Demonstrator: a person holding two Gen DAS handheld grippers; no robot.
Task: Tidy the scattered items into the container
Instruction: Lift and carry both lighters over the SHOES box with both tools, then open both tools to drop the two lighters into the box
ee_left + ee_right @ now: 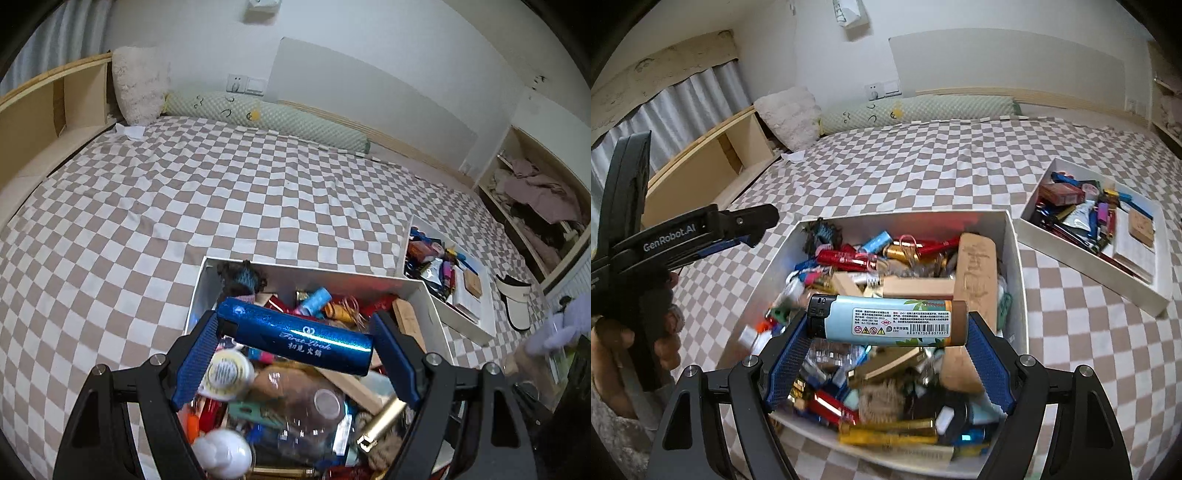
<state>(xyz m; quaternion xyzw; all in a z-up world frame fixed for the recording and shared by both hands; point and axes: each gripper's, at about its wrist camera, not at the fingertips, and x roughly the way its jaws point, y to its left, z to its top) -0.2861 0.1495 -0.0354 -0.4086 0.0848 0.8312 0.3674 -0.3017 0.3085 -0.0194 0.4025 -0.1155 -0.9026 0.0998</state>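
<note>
My left gripper (295, 332) is shut on a glossy blue lighter (295, 334), held crosswise between the blue pads above a big white box (332, 275) crammed with lighters and small items. My right gripper (888, 325) is shut on a pale blue lighter (886, 320) with a black cap and a brown end, also held crosswise over the same box (1015, 258). The left gripper's body (683, 236) shows at the left of the right wrist view, in a person's hand (613, 343).
A second, shallower white box (1145, 291) (469, 321) with more lighters and small packs lies to the right on the checkered bedspread (184, 184). A white visor cap (517, 302) sits beyond it. Pillows (136, 85) and a wooden shelf line the far edge.
</note>
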